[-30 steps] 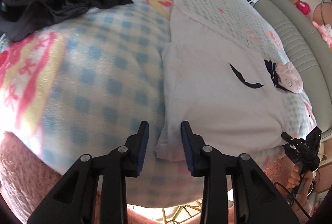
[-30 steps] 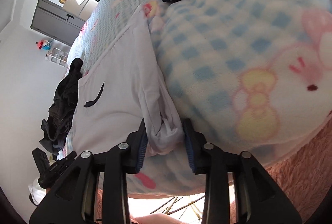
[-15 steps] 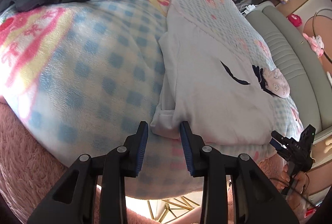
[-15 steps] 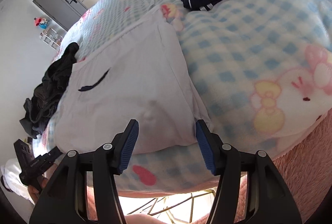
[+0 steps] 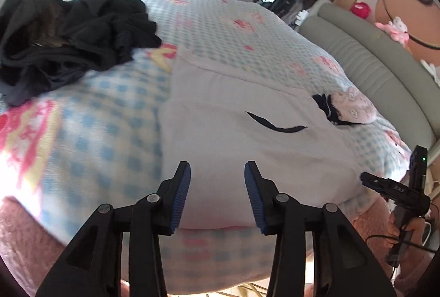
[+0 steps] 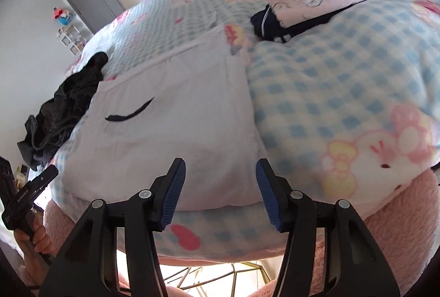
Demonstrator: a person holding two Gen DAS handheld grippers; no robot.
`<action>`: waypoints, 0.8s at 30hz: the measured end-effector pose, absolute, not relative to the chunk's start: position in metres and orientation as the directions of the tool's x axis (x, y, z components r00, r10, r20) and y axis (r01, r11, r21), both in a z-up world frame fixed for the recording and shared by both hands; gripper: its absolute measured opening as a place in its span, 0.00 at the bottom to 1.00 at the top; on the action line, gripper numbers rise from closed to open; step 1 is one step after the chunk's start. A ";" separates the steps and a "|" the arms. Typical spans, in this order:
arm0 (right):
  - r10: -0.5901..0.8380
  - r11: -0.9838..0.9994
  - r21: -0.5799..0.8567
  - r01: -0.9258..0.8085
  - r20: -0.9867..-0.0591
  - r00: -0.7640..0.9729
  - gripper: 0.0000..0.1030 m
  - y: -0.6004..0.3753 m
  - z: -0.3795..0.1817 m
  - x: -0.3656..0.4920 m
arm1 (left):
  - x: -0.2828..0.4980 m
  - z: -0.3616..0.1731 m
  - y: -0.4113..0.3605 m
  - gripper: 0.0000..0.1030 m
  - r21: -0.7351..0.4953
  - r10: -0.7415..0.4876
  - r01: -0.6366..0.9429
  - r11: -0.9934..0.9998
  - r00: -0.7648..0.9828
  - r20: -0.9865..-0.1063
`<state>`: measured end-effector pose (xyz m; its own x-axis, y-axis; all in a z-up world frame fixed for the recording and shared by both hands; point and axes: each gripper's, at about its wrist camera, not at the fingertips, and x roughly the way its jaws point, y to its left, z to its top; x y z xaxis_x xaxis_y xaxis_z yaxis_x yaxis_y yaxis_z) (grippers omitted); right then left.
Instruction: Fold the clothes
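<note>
A white garment with a dark curved mark lies flat on the blue checked blanket, its near hem at the bed's front edge. It also shows in the right wrist view. My left gripper is open and empty above the hem's left part. My right gripper is open and empty above the hem's right part. Each gripper shows in the other's view, the right gripper at the right edge, the left gripper at the left edge.
A heap of black clothes lies at the far left of the bed. A folded pink garment on a dark one lies at the far right. A grey padded headboard runs along the right. Pink fleece hangs at the front edge.
Both grippers let go of the garment's near corners, opened wider and drew back and up. The garment now lies flat with its hem smoothed.
</note>
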<state>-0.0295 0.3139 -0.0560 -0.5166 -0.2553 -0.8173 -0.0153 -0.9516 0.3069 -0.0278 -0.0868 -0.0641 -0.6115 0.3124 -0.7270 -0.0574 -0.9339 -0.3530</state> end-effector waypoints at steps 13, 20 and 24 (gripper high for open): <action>-0.314 -0.946 0.312 0.094 -0.798 -0.515 0.61 0.288 -0.038 -0.057 | -0.054 -0.055 -0.077 0.44 -0.396 0.381 -0.119 -0.910 -0.617 -0.689; -0.312 -0.950 0.257 0.178 -0.824 -0.473 0.59 0.250 -0.073 -0.106 | -0.100 -0.090 -0.050 0.46 -0.256 0.242 -0.054 -0.965 -0.557 -0.794; -0.300 -0.954 0.263 0.144 -0.815 -0.496 0.46 0.268 -0.085 -0.121 | -0.094 -0.104 -0.081 0.46 -0.319 0.230 0.053 -0.946 -0.582 -0.780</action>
<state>-0.1213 0.2681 -0.0851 -0.4955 -0.3000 -0.8151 0.1441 -0.9538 0.2635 -0.0944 -0.0806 -0.1039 -0.5820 0.2299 -0.7800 0.0531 -0.9464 -0.3186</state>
